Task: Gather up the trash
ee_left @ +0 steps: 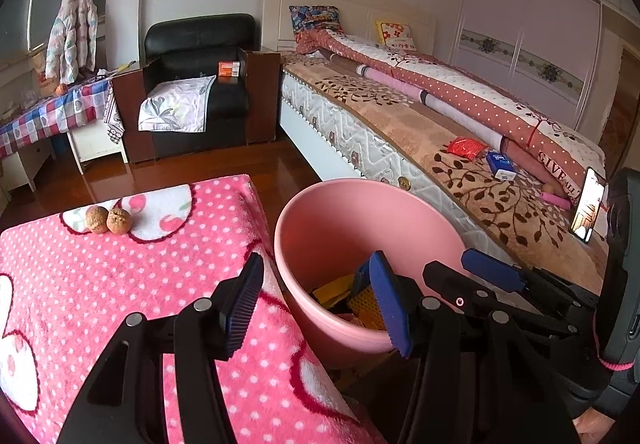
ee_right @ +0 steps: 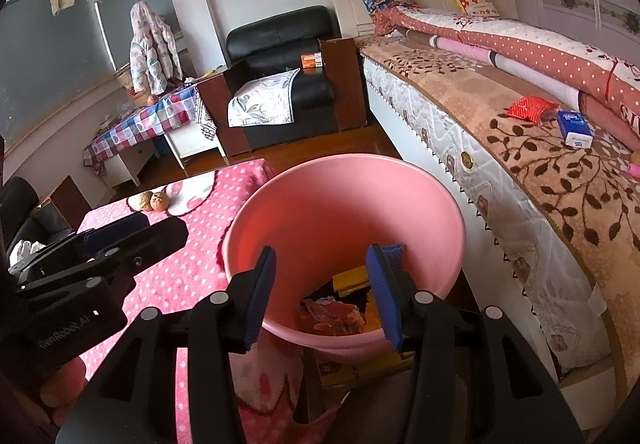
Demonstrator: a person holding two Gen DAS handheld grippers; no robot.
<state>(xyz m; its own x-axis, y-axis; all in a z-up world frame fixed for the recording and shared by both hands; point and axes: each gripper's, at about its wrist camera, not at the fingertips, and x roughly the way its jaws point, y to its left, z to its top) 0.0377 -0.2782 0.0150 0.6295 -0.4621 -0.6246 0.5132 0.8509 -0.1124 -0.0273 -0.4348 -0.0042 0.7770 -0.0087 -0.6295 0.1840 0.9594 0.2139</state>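
Your right gripper (ee_right: 322, 294) hangs directly above the round pink plastic bin (ee_right: 440, 211), its two blue-padded fingers (ee_right: 380, 292) spread wide with nothing between them, so you look straight down past them at the crumpled wrappers and yellow packaging (ee_right: 348, 280) lying in the bottom of the bin. Your left gripper (ee_left: 320, 306) sits just to the left of the right one, over the seam where the bin meets the pink polka-dot fleece blanket with cherry print (ee_left: 120, 284); its jaws are also well apart and empty, the left finger over the blanket and the right finger over the near rim of the bin. Ahead of the left gripper and off to its left, two brown walnuts (ee_left: 107, 219) rest touching each other on the blanket, well apart from either set of fingers. To the right of both grippers runs the bed with the brown leaf-patterned cover (ee_right: 560, 179), and on it, ahead and to the right, lie a crumpled red foil packet (ee_right: 530, 108) and, just beside it, a blue and white tissue pack (ee_right: 574, 128) whose print is too small to read. On the black body of the left gripper, seen from the right wrist camera, white lettering reads "GenRobot.AI" (ee_right: 64, 332). The rolled quilt on the bed shows part of a word, "SIVE" (ee_left: 554, 167).
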